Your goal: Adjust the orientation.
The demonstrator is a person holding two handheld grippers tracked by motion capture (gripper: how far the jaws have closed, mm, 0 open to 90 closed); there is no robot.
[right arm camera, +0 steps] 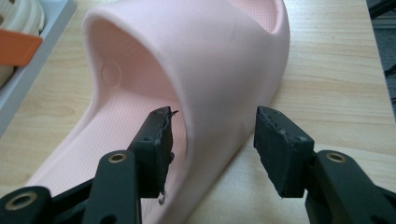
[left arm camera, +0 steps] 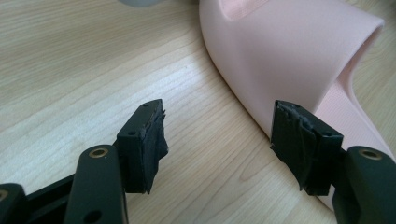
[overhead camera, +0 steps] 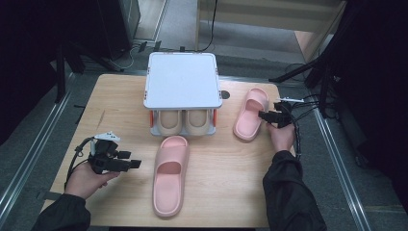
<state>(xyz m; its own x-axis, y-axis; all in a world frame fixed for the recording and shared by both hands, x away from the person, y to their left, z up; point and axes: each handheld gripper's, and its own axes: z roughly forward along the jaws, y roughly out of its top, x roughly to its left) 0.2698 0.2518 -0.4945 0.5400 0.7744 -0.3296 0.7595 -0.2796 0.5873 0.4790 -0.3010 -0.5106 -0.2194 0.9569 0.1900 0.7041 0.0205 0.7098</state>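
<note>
High view
- Surface [overhead camera: 226,192]: pale wood, carrying every item listed.
- Rack [overhead camera: 182,79]: white-topped, stood at the middle of the far edge; two beige slippers [overhead camera: 184,122] sat side by side on its lower level.
- Right pink slipper [overhead camera: 251,113]: lay near the far right corner, just beside the rack, toe toward the near edge.
- Left pink slipper [overhead camera: 171,174]: lay at the middle, reaching toward the near edge, well apart from its pair.
- Right tool [overhead camera: 263,115]: held at the right slipper's strap.
- Left tool [overhead camera: 137,164]: near the left edge, pointed at the left slipper.

Left gripper view
- Left tool [left arm camera: 217,140]: jaws apart over bare wood, nothing between them; pink slipper [left arm camera: 289,51] just beyond the right jaw.

Right gripper view
- Right tool [right arm camera: 212,147]: jaws apart, straddling the strap's side wall of the pink slipper [right arm camera: 210,60]; pads not pressing.
</note>
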